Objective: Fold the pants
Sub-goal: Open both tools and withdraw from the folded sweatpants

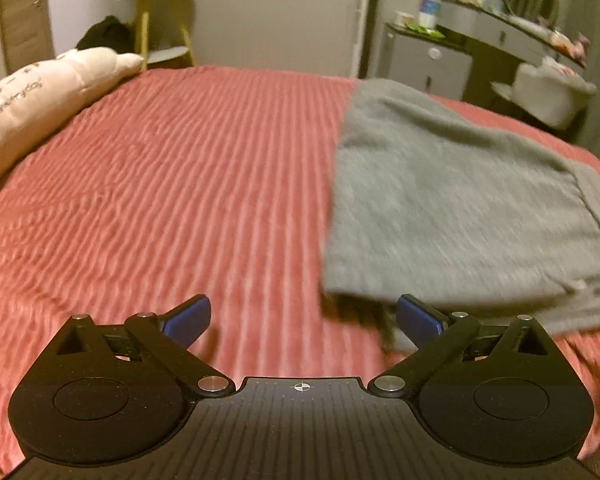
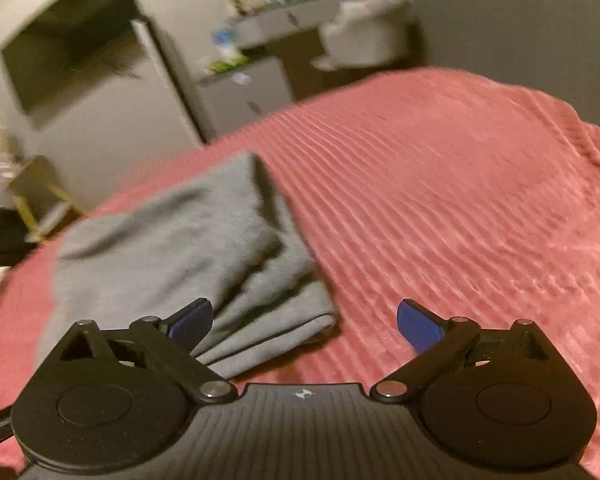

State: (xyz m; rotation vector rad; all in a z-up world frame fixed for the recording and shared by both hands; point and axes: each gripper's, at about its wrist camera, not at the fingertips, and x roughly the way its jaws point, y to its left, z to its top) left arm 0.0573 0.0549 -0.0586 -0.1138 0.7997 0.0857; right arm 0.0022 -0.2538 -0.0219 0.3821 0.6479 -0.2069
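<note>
Pants (image 1: 460,200) are lying folded into a compact grey stack on the red bedspread (image 1: 180,180), right of the left tongs (image 1: 304,316) and left of the right tongs (image 2: 304,320), so the bundle is sitting between the two hands. Both tongs are gaping wide with nothing between their blue pads, hovering just near the stack's near edge. Layers are showing at that edge, suggesting the folding is largely done. A cream pillow (image 1: 40,92) is resting far left.
</note>
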